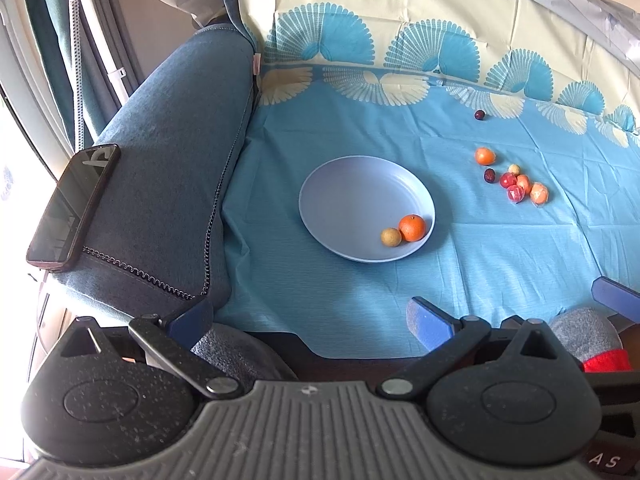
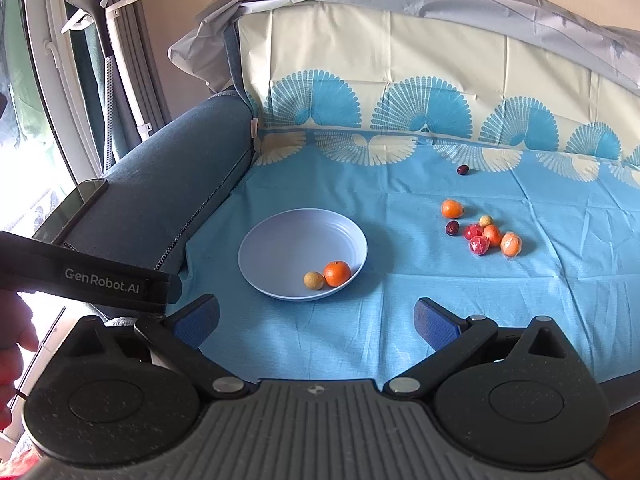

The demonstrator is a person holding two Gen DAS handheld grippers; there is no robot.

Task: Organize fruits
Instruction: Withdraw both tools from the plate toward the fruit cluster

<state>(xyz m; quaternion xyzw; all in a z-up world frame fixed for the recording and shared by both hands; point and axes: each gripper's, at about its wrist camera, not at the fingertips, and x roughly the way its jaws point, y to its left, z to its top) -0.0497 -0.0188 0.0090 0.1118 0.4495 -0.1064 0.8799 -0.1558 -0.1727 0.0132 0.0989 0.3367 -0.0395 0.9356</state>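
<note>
A pale blue plate lies on the blue cloth and holds an orange and a small tan fruit. To its right lies a cluster of small fruits, a lone orange, a dark fruit beside it and another dark fruit farther back. My left gripper is open and empty, held near the sofa's front edge. My right gripper is open and empty, short of the plate.
A blue sofa armrest rises at the left with a phone on it. The cloth-covered backrest stands behind. A garment steamer stands by the window. A grey and red glove shows at the right.
</note>
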